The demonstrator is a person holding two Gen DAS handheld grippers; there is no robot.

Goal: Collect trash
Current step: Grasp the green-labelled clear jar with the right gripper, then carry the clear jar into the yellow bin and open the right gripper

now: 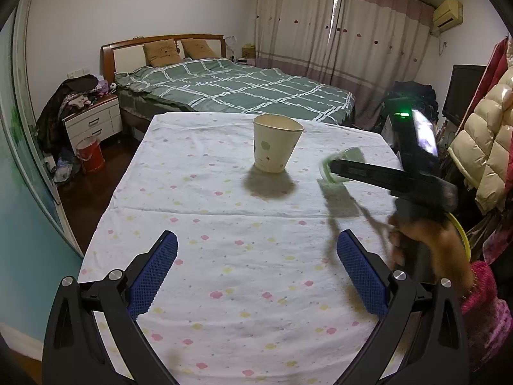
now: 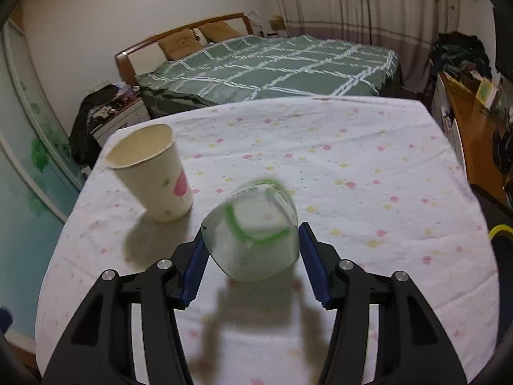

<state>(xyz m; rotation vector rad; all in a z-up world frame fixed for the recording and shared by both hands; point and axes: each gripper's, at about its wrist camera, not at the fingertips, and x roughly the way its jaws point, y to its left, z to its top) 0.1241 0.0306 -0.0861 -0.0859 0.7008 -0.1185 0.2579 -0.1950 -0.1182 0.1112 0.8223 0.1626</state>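
**Two cups, one in the grip**

Right gripper (image 2: 251, 258) squeezes the clear plastic cup (image 2: 253, 231) by its sides, at five o'clock from the paper cup (image 2: 154, 173). It looks light, thin and squashy. Left gripper (image 1: 256, 276) is open, holding nothing.

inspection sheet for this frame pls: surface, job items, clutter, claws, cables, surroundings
Surface: table under a white floral cloth.
Job's things: paper cup upright on the cloth; clear plastic cup with green trim, blurred, on its side between the right claw's pads.
Clutter: nothing seen on the table.
Claws: left claw open, nothing between its pads; right claw closed on the plastic cup.
Cables: yellow loop by the right hand.
Surroundings: bed, curtains, nightstand, red bucket.
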